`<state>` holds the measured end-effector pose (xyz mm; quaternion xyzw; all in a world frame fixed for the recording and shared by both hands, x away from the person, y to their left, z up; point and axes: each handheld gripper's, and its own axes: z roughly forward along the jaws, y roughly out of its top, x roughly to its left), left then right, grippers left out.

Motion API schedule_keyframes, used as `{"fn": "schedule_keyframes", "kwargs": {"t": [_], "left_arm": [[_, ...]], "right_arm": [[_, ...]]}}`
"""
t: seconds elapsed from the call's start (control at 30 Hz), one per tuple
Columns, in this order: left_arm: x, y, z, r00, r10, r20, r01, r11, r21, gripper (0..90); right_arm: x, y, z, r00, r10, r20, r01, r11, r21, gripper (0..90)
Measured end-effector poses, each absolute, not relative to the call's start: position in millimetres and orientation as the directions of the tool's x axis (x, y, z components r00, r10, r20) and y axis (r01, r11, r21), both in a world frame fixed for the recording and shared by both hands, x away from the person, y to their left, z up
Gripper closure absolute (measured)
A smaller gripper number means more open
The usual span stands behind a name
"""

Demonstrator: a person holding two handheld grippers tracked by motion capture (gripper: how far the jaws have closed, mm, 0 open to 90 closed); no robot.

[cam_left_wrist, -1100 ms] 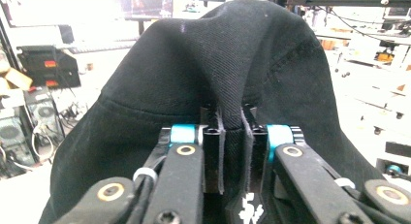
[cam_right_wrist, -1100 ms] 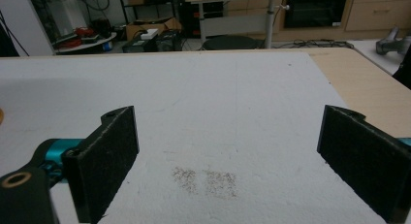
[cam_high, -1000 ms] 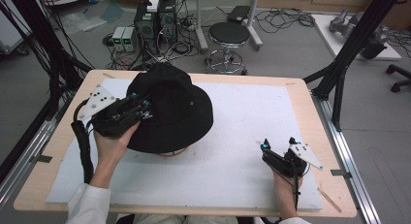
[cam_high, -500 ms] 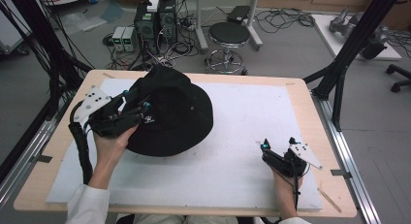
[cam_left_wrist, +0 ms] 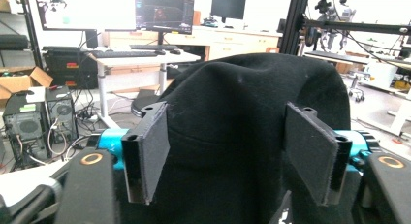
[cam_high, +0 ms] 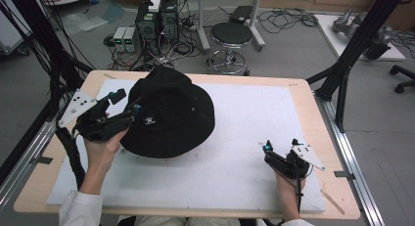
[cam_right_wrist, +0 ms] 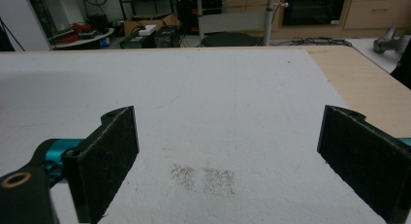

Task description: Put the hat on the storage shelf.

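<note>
Since the earlier frame the left gripper point(cam_high: 125, 101) has drawn back toward the table's left edge and its jaws have just been opening; the black fabric bucket hat point(cam_high: 169, 113) now lies free of them, its brim down again.

High view — hat rests on the white foam mat point(cam_high: 254, 113), left of centre, with the left gripper just beside its brim. The right gripper point(cam_high: 280, 147) rests near the mat's front right corner, well apart from the hat.

Left gripper view — jaws apart, the hat's crown point(cam_left_wrist: 242, 117) close ahead; pads clear of the cloth.

Right gripper view — jaws spread wide over bare mat point(cam_right_wrist: 218, 112), nothing between them.
</note>
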<state>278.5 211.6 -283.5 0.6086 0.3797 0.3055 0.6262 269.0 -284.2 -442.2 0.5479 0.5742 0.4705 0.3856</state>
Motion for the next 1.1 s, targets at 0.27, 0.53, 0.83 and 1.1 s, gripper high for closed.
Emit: {"fn": "schedule_keyframes", "kwargs": {"t": [0.27,0.53,0.83,1.1], "left_arm": [[273,228,-286,0.486,0.865,-0.124,0.069,0.103,0.992,31.9],[269,247,-292,0.404,0.908,-0.113,0.027,0.112,0.993,27.4],[265,268,-301,0.311,0.943,-0.119,-0.002,0.126,0.992,26.0],[261,286,-310,0.215,0.971,-0.106,-0.034,0.116,0.993,24.3]], "right_arm": [[269,-283,-442,-0.099,0.993,0.068,0.264,-0.039,0.964,6.8],[269,-284,-442,-0.099,0.993,0.07,0.266,-0.041,0.963,6.8],[270,-283,-442,-0.102,0.992,0.068,0.264,-0.039,0.964,6.8],[270,-282,-442,-0.102,0.992,0.072,0.269,-0.042,0.962,6.8]]}}
